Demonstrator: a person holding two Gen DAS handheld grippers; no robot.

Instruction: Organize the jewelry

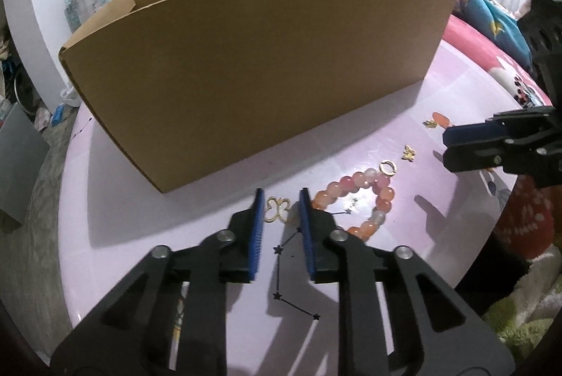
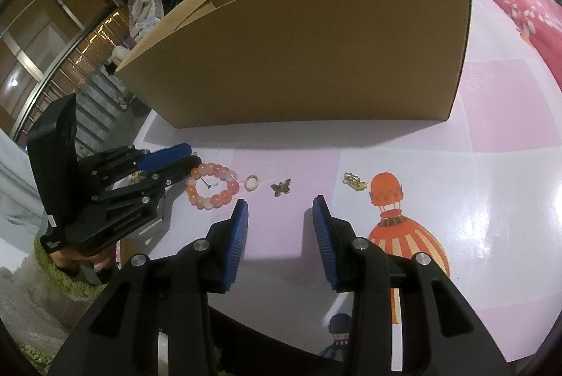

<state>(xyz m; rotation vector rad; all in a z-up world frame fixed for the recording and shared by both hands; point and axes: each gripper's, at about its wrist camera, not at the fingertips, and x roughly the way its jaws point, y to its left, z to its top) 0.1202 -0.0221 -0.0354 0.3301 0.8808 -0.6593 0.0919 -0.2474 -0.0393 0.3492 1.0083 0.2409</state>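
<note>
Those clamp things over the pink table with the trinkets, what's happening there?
A person is sorting jewelry with a hand-held gripper in each hand. The left hand-held gripper is down on the pink table, its pads either side of a gold butterfly charm; contact is unclear. The right hand-held gripper hovers open, holding nothing. A beaded bracelet, a gold ring, a dark butterfly charm and a gold clasp piece lie before the cardboard box.

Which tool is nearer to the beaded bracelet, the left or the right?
Left. The left tool sits right beside the beaded bracelet, one finger at its beads. The right tool hovers apart, nearer the small butterfly charm.
</note>
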